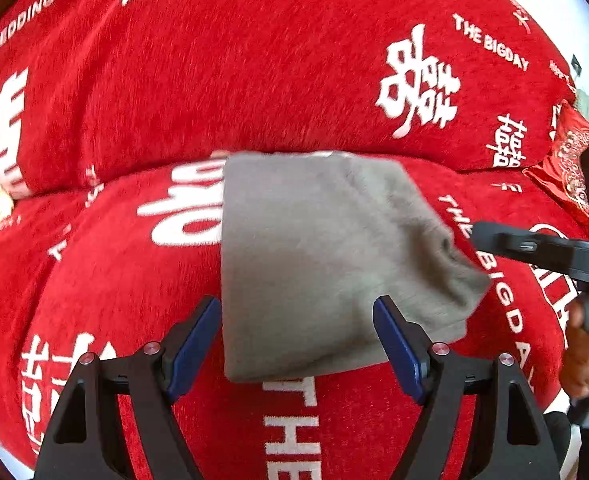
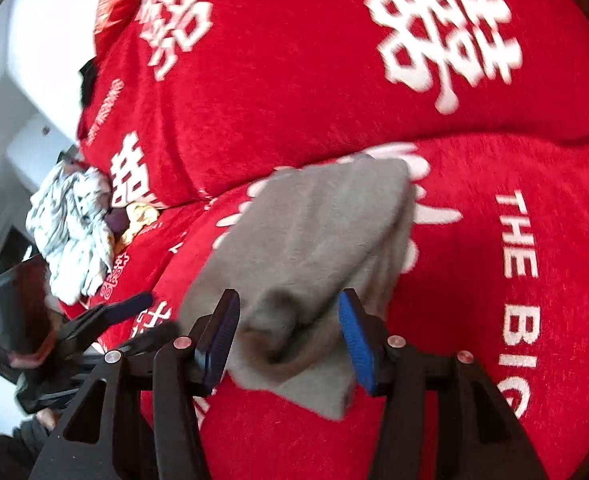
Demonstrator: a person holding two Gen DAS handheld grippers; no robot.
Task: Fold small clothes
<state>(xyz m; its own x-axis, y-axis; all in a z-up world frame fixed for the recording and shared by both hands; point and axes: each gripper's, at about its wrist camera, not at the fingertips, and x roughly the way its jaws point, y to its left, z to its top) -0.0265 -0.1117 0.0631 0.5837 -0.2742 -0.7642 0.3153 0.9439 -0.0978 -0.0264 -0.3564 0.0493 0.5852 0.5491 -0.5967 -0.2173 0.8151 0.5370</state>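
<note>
Lying folded on red blanket [image 1: 134,100], grey garment [image 1: 314,248] (grippers apart)

A red plush cover [image 1: 254,80] printed with white characters and English words is spread across a cushioned seat. A red patterned packet [image 1: 566,160] is seen at its edge.

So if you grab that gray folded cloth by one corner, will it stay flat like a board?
Probably not. The gray folded garment looks soft and fuzzy, and one corner already slumps into a rumple, so it would likely droop and unfold. It seems light, since it barely dents the red blanket. The fuzzy knit likely will not slip much.
</note>
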